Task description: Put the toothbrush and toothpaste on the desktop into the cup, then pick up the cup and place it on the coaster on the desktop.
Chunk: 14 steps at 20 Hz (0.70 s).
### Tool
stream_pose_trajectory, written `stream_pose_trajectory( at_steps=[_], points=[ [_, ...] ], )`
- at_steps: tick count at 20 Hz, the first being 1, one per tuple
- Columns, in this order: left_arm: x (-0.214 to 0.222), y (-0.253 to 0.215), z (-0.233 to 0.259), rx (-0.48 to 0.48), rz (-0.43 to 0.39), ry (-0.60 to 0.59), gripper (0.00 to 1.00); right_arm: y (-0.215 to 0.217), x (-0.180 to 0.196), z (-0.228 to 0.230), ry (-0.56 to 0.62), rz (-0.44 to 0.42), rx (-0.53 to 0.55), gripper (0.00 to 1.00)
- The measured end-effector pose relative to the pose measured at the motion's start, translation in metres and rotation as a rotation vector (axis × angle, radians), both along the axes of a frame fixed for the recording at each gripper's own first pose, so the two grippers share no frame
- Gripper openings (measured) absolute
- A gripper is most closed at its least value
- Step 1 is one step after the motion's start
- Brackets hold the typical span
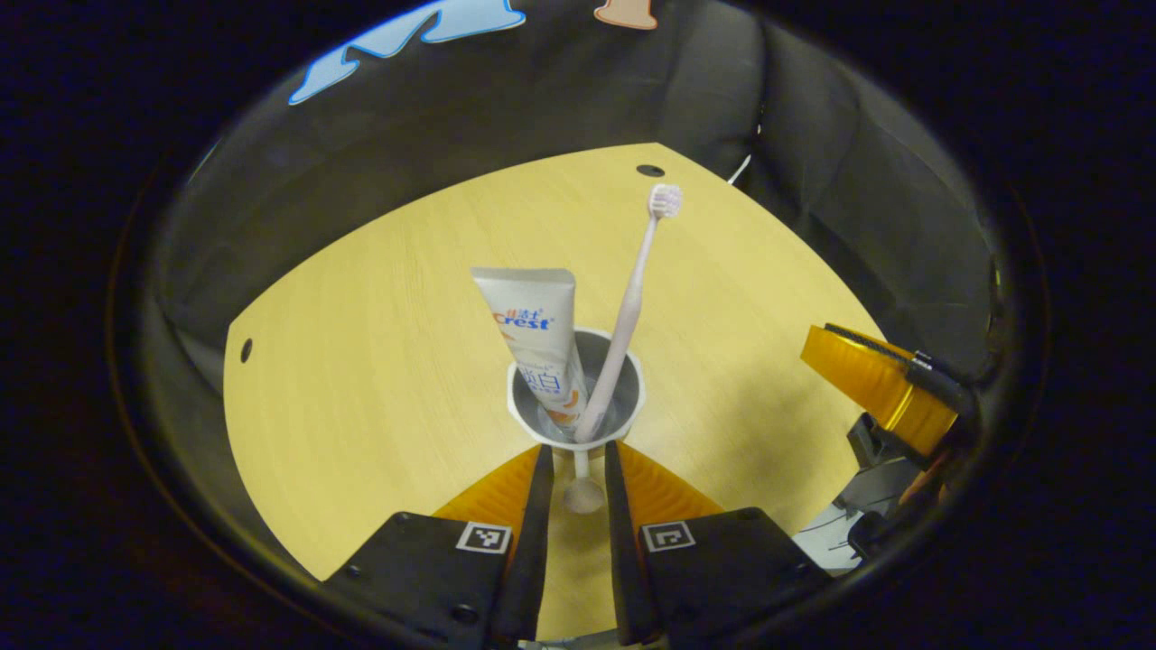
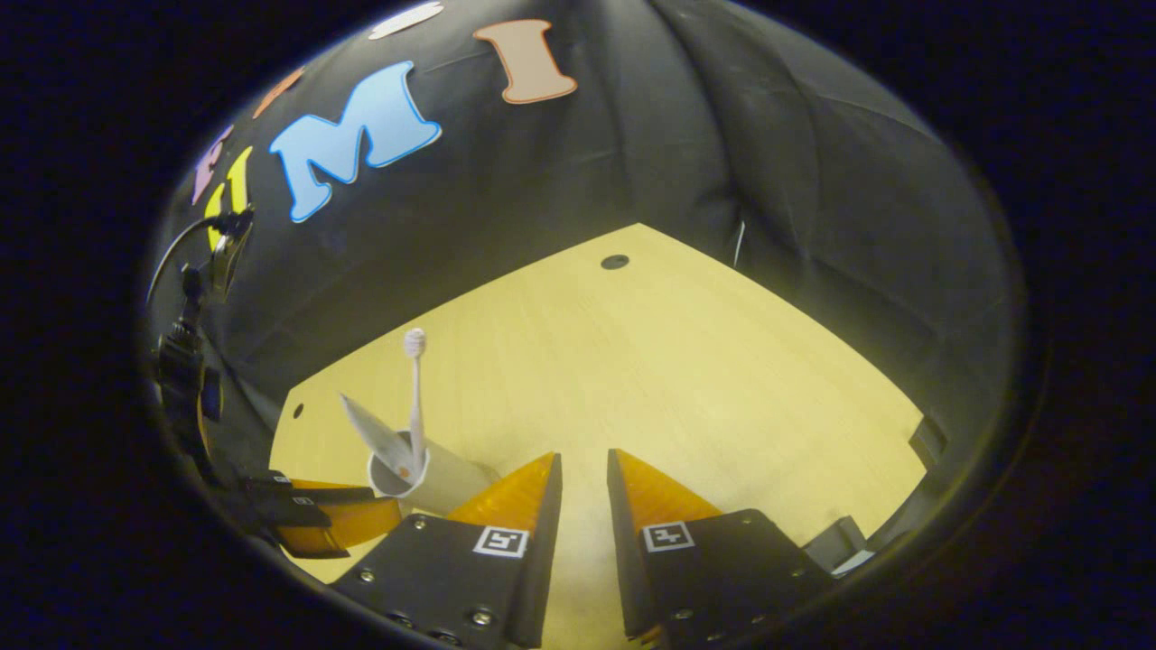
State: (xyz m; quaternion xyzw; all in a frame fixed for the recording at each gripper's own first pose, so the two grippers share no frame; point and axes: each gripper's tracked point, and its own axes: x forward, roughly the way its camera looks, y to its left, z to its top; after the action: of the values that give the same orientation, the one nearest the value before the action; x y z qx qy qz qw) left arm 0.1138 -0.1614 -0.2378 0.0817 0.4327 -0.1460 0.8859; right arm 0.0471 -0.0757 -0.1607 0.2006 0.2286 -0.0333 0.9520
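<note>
Wooden desktop [image 1: 379,379] | cup [image 1: 575,397] holds toothpaste [image 1: 537,334], toothbrush [image 1: 632,298] | left gripper [image 1: 576,456] fingers clamp cup | right gripper [image 2: 584,469] fingers apart, empty

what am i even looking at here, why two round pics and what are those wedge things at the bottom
These are two handheld grippers, one in each of a person's hands, each with a fisheye camera looking forward along its own two fingers. Those wedges are the fingers.

In the left gripper view, the left gripper sits at a cup standing on the wooden desktop. The cup holds a toothpaste tube and a toothbrush, bristles up. Whether the fingers actually press the cup, I cannot tell.

In the right gripper view, the right gripper is open and holds nothing. The same cup appears at its left, with the other gripper beside it.
</note>
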Motion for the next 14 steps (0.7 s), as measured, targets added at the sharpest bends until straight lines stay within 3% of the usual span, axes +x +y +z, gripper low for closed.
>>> stream_pose_trajectory(
  at_steps=[6, 10, 14],
  points=[
    [0.009, 0.006, 0.049, -0.071, 0.043, -0.213, 0.37, 0.032, -0.006, 0.044, -0.096, 0.074, -0.050, 0.32],
    [0.003, 0.042, 0.096, -0.125, 0.116, -0.376, 0.37, 0.049, -0.002, 0.086, -0.183, 0.103, -0.086, 0.32],
    [-0.019, 0.085, 0.143, -0.134, 0.136, -0.540, 0.37, 0.070, 0.000, 0.148, -0.303, 0.130, -0.120, 0.32]
  ],
)
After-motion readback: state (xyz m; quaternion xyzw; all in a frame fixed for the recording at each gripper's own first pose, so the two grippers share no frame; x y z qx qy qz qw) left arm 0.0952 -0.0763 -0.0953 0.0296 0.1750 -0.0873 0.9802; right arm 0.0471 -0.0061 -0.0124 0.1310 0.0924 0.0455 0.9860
